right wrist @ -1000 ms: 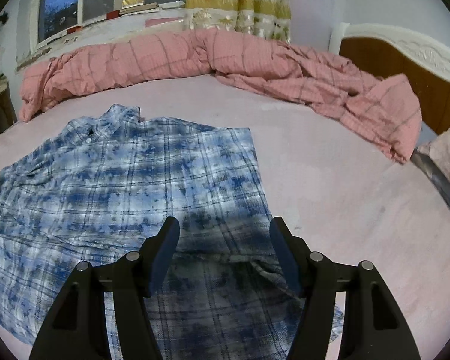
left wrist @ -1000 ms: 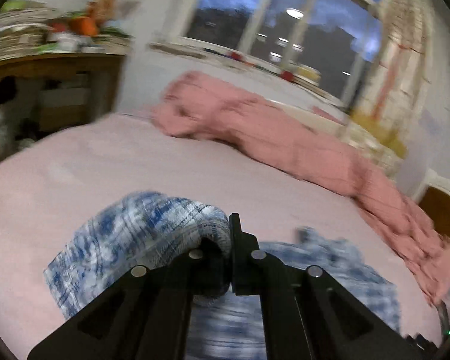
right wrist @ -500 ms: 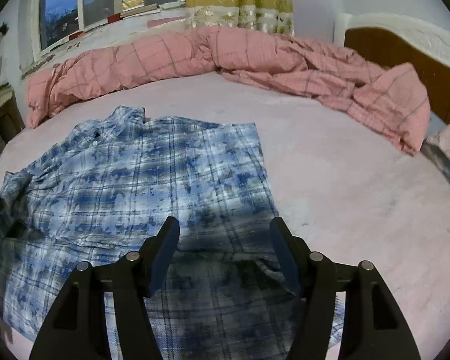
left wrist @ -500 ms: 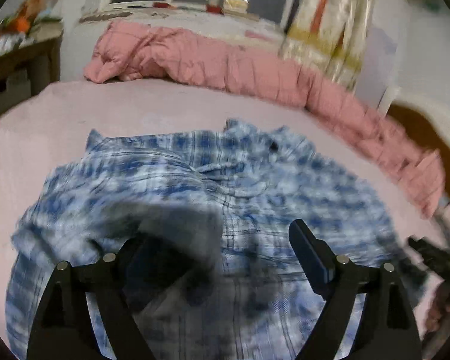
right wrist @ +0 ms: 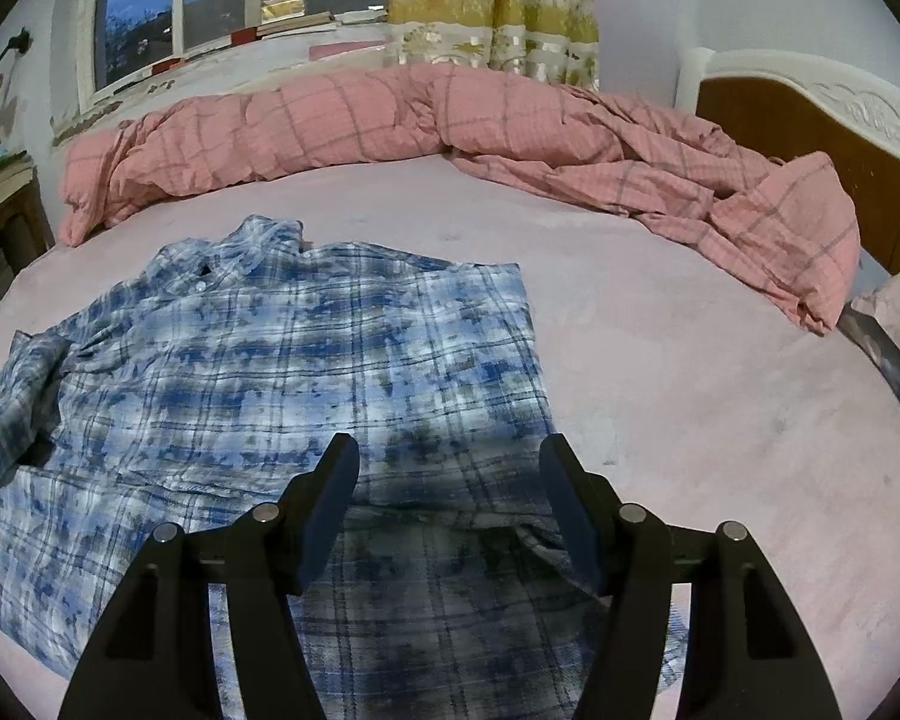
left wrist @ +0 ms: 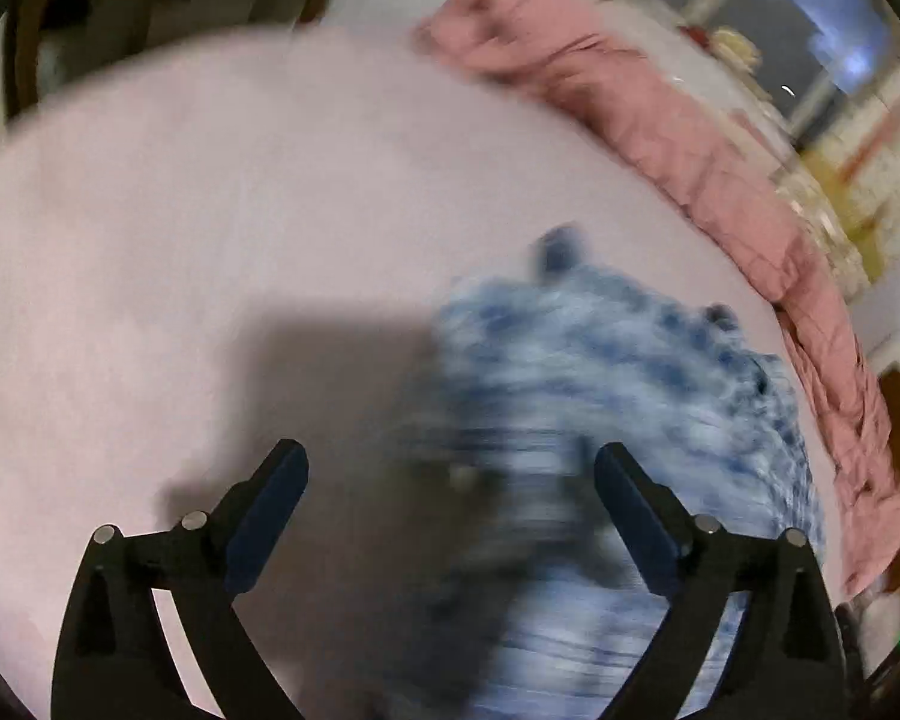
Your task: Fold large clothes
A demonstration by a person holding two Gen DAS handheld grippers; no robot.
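Observation:
A blue and white plaid shirt [right wrist: 306, 372] lies spread on the pink bed [right wrist: 660, 396], collar toward the far side, its left sleeve bunched at the left edge. In the left wrist view the shirt [left wrist: 618, 372] is blurred by motion. My left gripper [left wrist: 450, 468] hangs over the shirt's edge, its jaws opening wide, and no cloth is pinched between them. My right gripper [right wrist: 450, 468] stands open above the shirt's lower part, with nothing held.
A rumpled pink checked duvet [right wrist: 450, 120] runs along the far side of the bed. A wooden headboard [right wrist: 810, 126] stands at the right. A window and a flowered curtain [right wrist: 492, 6] are behind. A desk with books [right wrist: 0, 180] sits at the left.
My left gripper let go of the bunched sleeve, opened wide and swung down and to the left over the shirt's edge. The sleeve now lies on the bed. My right gripper kept still.

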